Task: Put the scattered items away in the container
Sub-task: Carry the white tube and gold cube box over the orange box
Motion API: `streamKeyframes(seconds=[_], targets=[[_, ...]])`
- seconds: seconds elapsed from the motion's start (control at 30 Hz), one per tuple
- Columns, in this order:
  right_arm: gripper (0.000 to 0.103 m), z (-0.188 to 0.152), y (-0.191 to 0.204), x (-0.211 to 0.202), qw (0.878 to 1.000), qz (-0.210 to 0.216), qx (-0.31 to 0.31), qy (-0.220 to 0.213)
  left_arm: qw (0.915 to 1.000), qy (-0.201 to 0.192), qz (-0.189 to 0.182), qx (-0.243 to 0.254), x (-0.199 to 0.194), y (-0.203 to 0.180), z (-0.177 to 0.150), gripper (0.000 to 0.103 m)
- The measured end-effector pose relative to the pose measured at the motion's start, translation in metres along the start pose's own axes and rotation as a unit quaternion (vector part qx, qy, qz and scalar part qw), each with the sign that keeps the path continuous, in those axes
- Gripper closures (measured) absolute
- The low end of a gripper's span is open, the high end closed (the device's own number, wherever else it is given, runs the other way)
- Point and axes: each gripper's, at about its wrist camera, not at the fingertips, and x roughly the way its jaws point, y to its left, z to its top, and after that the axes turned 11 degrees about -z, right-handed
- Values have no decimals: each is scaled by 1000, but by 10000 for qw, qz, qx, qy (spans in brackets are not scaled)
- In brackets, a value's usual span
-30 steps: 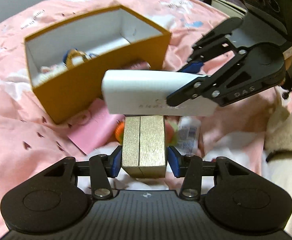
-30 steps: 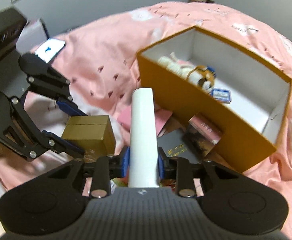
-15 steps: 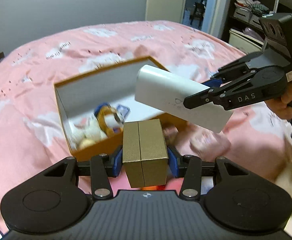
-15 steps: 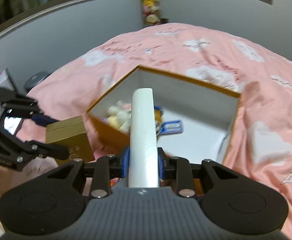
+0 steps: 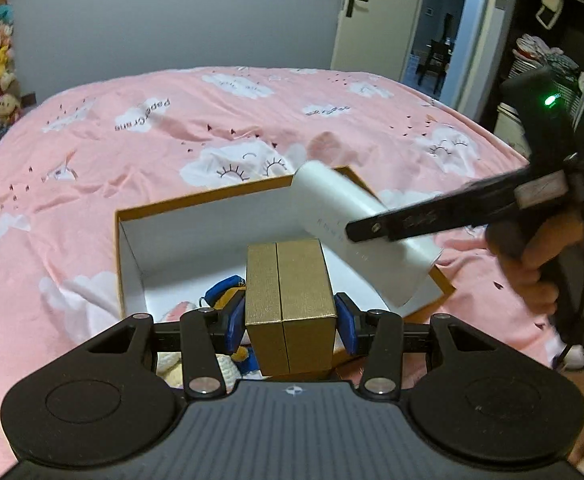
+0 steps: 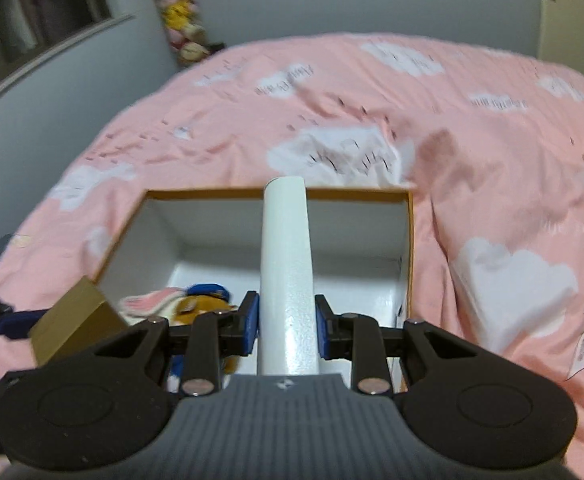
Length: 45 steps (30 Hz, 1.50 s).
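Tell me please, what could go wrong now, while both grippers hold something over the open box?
1. The white box in the right gripper and the gold box in the left gripper hang close together; they could bump while lowering.
2. Soft toys already lie in the orange container; a dropped box may land tilted on them.
3. The white box is long and could catch the rim.
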Motion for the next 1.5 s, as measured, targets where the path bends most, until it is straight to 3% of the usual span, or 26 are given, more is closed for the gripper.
streamKeyframes(seconds=[0.27, 0.63, 0.8, 1.03, 1.13, 1.23, 1.4, 1.5], targets=[[72, -18, 14, 52, 9958, -737, -14, 545, 9996, 49, -49, -269, 18, 12, -4, 50], [72, -33, 32, 80, 9813, -1691, -425, 821, 9995, 17, -167, -283, 17, 13, -6, 50], [73, -31, 27, 87, 9801, -1595, -487, 1081, 9993, 23, -164, -322, 17, 16, -6, 50], [63, -15, 24, 84, 9794, -1257, -915, 1290, 9993, 36, -202, -326, 19, 18, -6, 50], [65, -4, 23, 81, 9783, -1235, -1080, 1266, 9993, 48, -208, -313, 20, 17, -5, 50], [73, 0, 25, 85, 9750, -1171, -1207, 1453, 9991, 41, -231, -341, 20, 18, -6, 50], [74, -1, 24, 84, 9734, -1127, -1270, 1538, 9990, 44, -247, -362, 20, 18, -6, 50], [74, -4, 33, 82, 9672, -1367, -1474, 1551, 9990, 45, -249, -370, 20, 18, -6, 50]])
